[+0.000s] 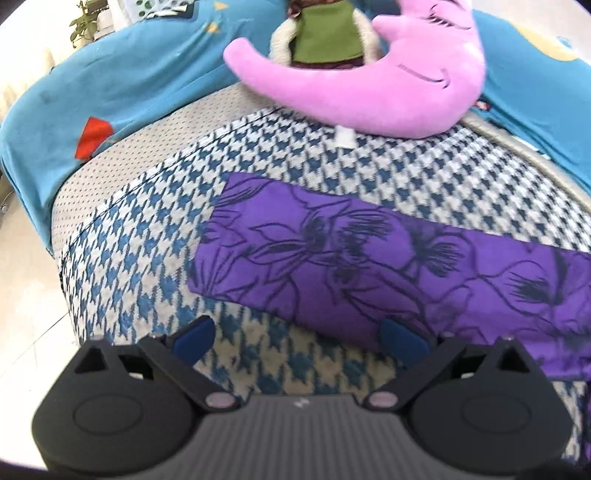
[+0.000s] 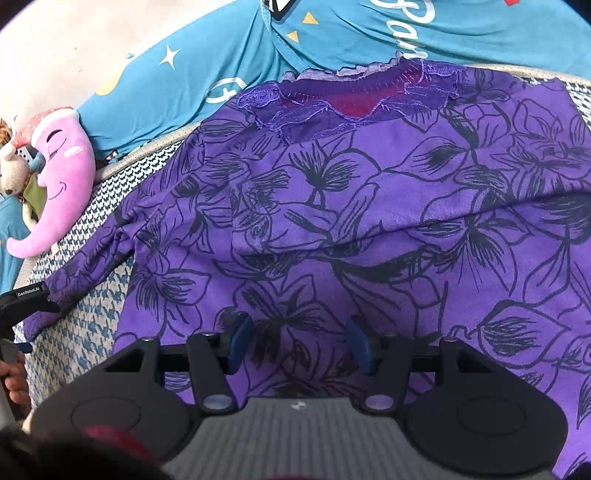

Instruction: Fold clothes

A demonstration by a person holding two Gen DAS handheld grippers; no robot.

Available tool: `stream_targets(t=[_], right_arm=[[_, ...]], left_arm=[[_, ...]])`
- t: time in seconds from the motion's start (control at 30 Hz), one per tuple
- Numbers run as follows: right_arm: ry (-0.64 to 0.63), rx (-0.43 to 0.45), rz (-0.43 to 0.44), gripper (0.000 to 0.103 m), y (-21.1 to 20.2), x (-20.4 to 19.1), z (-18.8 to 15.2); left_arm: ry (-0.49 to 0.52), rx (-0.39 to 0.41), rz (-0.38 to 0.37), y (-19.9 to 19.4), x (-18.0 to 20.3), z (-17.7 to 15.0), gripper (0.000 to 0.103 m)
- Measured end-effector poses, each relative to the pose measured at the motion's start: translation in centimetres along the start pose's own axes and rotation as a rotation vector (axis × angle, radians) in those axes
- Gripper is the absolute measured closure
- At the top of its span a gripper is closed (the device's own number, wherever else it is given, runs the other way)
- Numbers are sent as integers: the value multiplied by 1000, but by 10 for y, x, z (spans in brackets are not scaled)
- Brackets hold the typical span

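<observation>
right gripper spread above purple floral garment, houndstooth cover

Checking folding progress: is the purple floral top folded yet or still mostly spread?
Mostly spread. The purple floral top lies flat on the checked cushion, lace neckline showing; only one side looks turned in, with a straight edge.

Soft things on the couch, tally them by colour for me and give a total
Purple: 1, the floral top
Pink: 1, the moon plush
Green: 1, the dressed doll behind the moon
Blue: 1, the printed cover over the couch back
Total: 4
</observation>
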State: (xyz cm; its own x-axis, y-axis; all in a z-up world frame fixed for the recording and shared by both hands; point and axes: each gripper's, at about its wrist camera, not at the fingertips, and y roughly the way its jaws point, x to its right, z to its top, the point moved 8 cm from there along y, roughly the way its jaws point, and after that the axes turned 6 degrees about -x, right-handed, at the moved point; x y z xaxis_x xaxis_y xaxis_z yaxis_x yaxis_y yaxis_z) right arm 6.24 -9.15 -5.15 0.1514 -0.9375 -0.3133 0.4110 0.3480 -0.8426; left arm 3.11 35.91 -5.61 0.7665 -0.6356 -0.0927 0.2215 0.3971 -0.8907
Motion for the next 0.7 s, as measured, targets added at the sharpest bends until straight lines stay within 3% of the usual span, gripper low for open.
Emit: stream_targets(t=[0.23,0.33,0.4,0.47,0.53,0.6,0.7], right_arm=[[-53,4,-19,43,3,-5,-2],[-51,5,-13,43,3,-4,-2],[-47,5,-10,43,3,-4,-2],[-43,5,-8,43,3,-4,-1],[-39,4,-7,43,3,-3,-1],[-39,4,-9,43,3,-3,-1],[-39,5,-12,43,4,-3,0]], left_arm=[[-25,12,-22,12,-1,13,0],[-39,33,-50,12,3,17,4],[-34,54,-67,10,7,20,15],[-20,74,-94,5,13,21,51],[-15,84,-147,-2,21,22,67],[-10,80,-223,-8,29,20,90],[40,74,-321,-24,51,10,94]])
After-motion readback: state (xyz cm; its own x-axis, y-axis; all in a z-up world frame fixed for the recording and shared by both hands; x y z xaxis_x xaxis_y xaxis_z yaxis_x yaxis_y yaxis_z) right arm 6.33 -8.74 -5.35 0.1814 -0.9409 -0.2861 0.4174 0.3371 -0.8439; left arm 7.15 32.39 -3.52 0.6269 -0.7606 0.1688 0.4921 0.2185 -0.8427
